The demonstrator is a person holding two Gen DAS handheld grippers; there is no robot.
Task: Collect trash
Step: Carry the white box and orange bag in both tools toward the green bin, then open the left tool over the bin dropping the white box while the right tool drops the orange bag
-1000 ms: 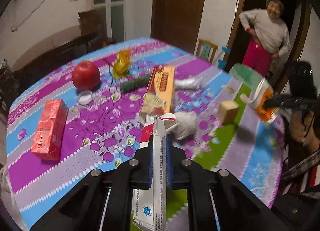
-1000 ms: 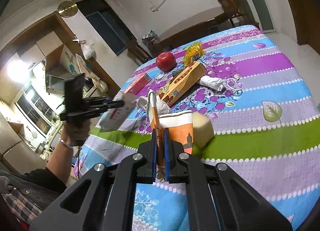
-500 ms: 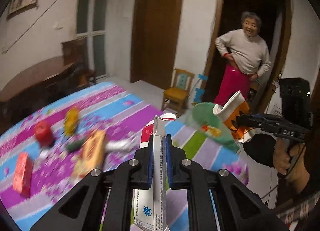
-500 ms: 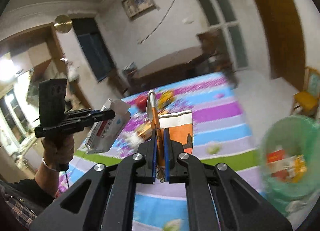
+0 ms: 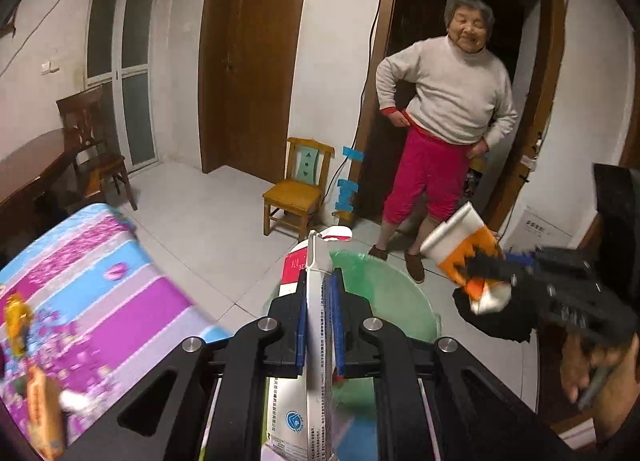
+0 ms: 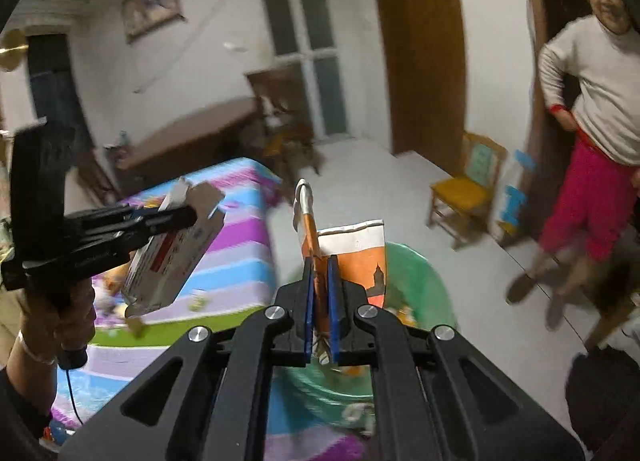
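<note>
My left gripper (image 5: 319, 293) is shut on a white and red milk carton (image 5: 316, 345) and holds it over the green bin (image 5: 400, 301). My right gripper (image 6: 319, 285) is shut on an orange and white carton (image 6: 356, 261) and holds it above the same green bin (image 6: 420, 285). The right gripper with its orange carton (image 5: 464, 249) shows at the right of the left wrist view. The left gripper with its carton (image 6: 172, 257) shows at the left of the right wrist view.
The table with the striped flowered cloth (image 5: 120, 301) is at the left, with a yellow wrapper (image 5: 16, 321) and an orange box (image 5: 44, 413) on it. A woman (image 5: 448, 133) stands in the doorway beyond the bin. A small wooden chair (image 5: 300, 189) stands by the wall.
Both grippers have swung away from the table toward the green bin, each keeping hold of its carton. The bin now lies right below them.
</note>
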